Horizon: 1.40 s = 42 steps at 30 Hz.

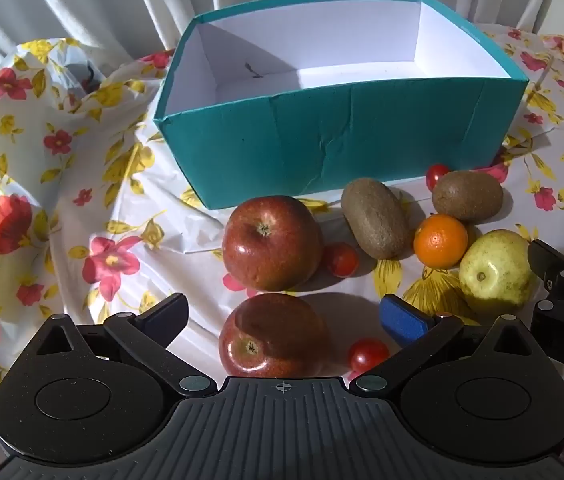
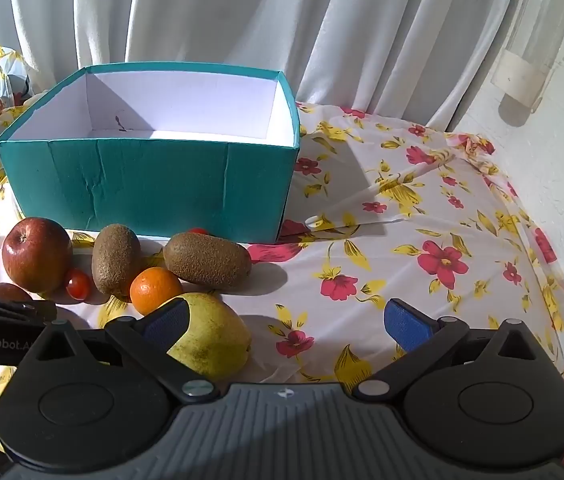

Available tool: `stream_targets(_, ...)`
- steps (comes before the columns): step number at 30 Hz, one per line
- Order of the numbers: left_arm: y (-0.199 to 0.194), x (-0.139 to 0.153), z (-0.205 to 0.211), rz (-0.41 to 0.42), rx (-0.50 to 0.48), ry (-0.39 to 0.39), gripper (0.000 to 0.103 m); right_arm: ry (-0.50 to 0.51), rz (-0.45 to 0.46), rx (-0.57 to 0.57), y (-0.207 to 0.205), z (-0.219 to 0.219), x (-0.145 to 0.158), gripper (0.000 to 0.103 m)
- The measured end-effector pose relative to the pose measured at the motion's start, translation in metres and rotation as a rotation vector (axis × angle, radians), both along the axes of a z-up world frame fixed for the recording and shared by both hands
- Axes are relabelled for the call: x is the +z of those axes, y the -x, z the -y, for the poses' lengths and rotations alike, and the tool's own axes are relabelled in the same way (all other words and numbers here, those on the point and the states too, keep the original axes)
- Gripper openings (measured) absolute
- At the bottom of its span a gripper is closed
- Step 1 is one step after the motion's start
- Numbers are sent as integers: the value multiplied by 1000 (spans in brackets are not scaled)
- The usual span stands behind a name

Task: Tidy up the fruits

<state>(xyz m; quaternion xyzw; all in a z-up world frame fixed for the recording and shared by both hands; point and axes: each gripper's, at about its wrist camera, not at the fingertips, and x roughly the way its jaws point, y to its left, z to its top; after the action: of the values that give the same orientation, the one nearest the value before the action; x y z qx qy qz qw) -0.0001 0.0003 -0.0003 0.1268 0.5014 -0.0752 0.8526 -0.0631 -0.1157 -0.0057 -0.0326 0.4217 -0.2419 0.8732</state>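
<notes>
An empty teal box point(image 1: 322, 140) point(image 2: 149, 184) with a white inside stands on the floral cloth. In front of it lie two red apples point(image 1: 271, 242) point(image 1: 271, 336), two kiwis point(image 1: 376, 218) point(image 1: 468, 196), an orange point(image 1: 440, 241), a yellow pear point(image 1: 496, 274) and small red tomatoes point(image 1: 342, 259) point(image 1: 368, 354). My left gripper point(image 1: 282, 314) is open above the near apple, which lies between its fingers untouched. My right gripper point(image 2: 286, 320) is open; the pear point(image 2: 211, 336) lies by its left finger point(image 2: 165, 322). Left of the pear are the orange point(image 2: 153, 288), kiwis point(image 2: 115, 258) point(image 2: 206, 260) and far apple point(image 2: 37, 254).
White curtains point(image 2: 241, 20) hang behind the table. The floral cloth point(image 2: 422, 240) stretches bare to the right of the box, up to a white wall point(image 2: 562, 160). A crumpled bag point(image 1: 61, 68) lies at the back left. The right gripper's body point(image 1: 562, 300) shows at the left view's right edge.
</notes>
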Motion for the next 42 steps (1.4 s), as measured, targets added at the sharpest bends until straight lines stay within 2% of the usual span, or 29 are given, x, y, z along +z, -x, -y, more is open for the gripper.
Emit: stream_targets(42,-5,-6,0,-14,7,-9,103,10,6,15,-4,-2,2,103)
